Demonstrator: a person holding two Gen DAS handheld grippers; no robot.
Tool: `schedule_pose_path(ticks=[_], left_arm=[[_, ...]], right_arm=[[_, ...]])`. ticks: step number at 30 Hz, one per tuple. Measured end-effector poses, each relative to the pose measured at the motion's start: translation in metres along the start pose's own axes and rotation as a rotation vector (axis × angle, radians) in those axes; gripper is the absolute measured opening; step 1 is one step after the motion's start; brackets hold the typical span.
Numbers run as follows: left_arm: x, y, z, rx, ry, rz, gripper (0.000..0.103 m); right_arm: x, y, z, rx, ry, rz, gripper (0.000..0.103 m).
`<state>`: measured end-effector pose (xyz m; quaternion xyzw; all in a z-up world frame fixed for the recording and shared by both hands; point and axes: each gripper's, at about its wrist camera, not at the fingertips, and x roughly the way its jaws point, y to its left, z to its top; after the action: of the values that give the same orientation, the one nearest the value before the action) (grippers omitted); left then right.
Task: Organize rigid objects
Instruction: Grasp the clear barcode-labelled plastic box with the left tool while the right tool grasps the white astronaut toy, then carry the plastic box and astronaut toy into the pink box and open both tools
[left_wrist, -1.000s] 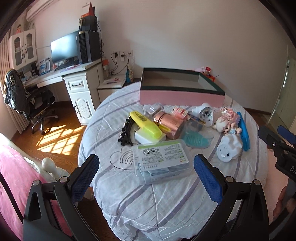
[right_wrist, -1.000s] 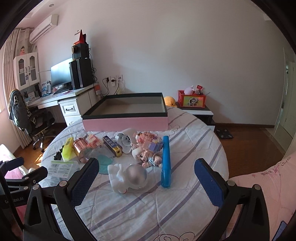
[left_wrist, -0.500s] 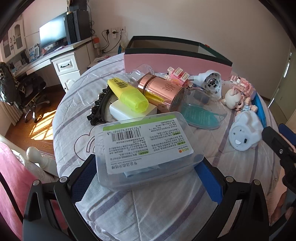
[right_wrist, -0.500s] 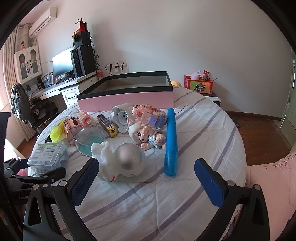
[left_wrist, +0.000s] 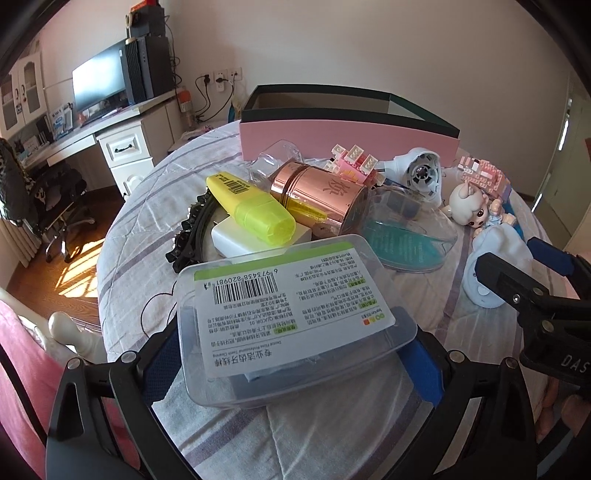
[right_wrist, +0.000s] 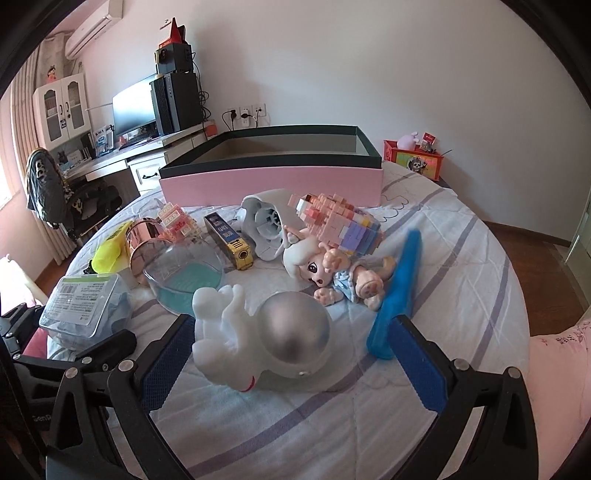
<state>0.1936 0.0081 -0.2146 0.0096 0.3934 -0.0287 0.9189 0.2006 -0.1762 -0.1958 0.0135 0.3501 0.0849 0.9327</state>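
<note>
Your left gripper (left_wrist: 291, 354) brackets the clear plastic floss box (left_wrist: 284, 314), your right gripper (right_wrist: 291, 354) the white astronaut figure (right_wrist: 262, 336), both jaws wide and gripping nothing; closing unevenly could skid either toward twelve o'clock.

My left claw's (left_wrist: 291, 365) blue pads sit half hidden behind the clear plastic box (left_wrist: 284, 317). Astronaut figure's visor (right_wrist: 293, 325) reads blurred. Blue tube's (right_wrist: 397, 291) near end smeared. Box label text unreadable.
</note>
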Motion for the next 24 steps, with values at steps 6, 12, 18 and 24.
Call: schedule_pose_path(ticks=[6,12,18,24], left_arm=[[-0.013,-0.002,0.006,0.007,-0.041,-0.008,0.102],[-0.028,-0.009,0.021,0.032,-0.083,-0.038,0.102],[-0.039,-0.009,0.071,0.037,-0.139,-0.092,0.102],[-0.016,-0.016,0.153,0.099,-0.211,-0.042,0.102]], right_arm=[[0.002,-0.001,0.002,-0.004,0.011,0.036,0.071],[-0.016,0.001,0.008,-0.015,-0.022,0.068,0.071],[-0.034,-0.002,0.054,-0.041,-0.116,0.075,0.071],[-0.001,-0.008,0.134,-0.067,-0.146,0.046,0.071]])
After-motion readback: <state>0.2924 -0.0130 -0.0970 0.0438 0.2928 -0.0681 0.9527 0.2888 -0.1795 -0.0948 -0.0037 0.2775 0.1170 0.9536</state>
